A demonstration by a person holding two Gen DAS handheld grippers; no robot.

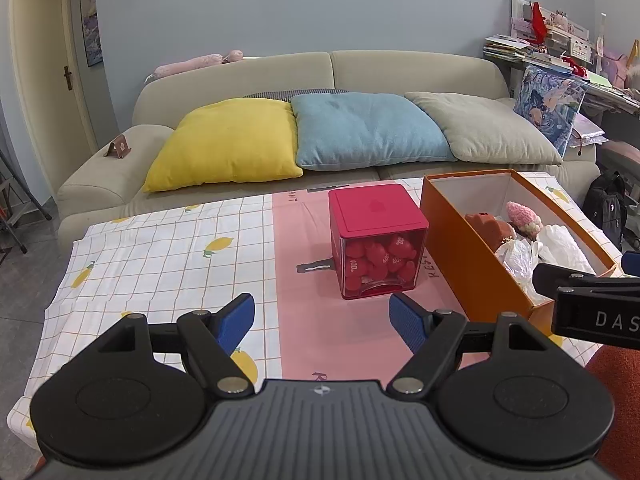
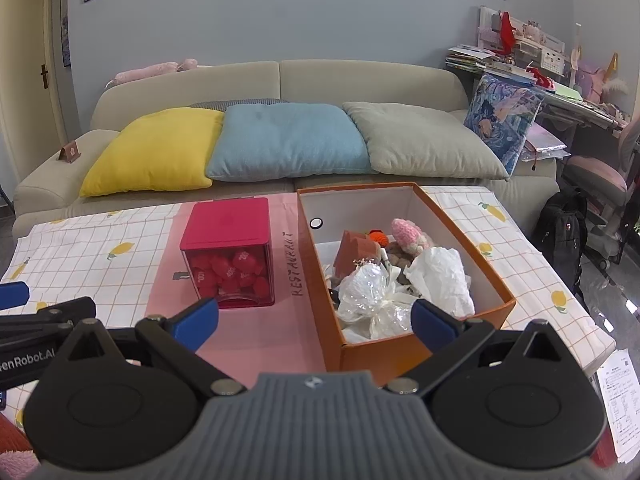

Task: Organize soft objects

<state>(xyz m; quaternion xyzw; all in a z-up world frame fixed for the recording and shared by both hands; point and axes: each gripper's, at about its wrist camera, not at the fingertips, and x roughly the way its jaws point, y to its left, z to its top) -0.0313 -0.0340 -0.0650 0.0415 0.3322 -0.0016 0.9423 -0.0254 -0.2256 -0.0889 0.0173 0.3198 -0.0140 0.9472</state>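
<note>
An orange box (image 2: pixel 424 350) (image 1: pixel 460 248) stands on the table, holding soft things: a pink knitted toy (image 2: pixel 408 234) (image 1: pixel 522 216), a brown plush (image 2: pixel 354 252), a white plastic bag (image 2: pixel 440 276) and a clear wrapped bundle (image 2: pixel 366 292). A red-lidded clear cube (image 1: pixel 378 240) (image 2: pixel 228 252) full of red plush hearts stands left of the box. My left gripper (image 1: pixel 322 322) is open and empty, just in front of the cube. My right gripper (image 2: pixel 316 320) is open and empty at the box's near end.
The table has a lemon-print cloth (image 1: pixel 160 248) with a pink strip. Behind it a beige sofa (image 1: pixel 400 68) holds yellow (image 1: pixel 228 144), blue (image 1: pixel 364 128), grey-green (image 1: pixel 484 128) and printed cushions (image 2: pixel 502 114). A cluttered desk (image 2: pixel 560 92) and black backpack (image 2: pixel 562 236) stand at right.
</note>
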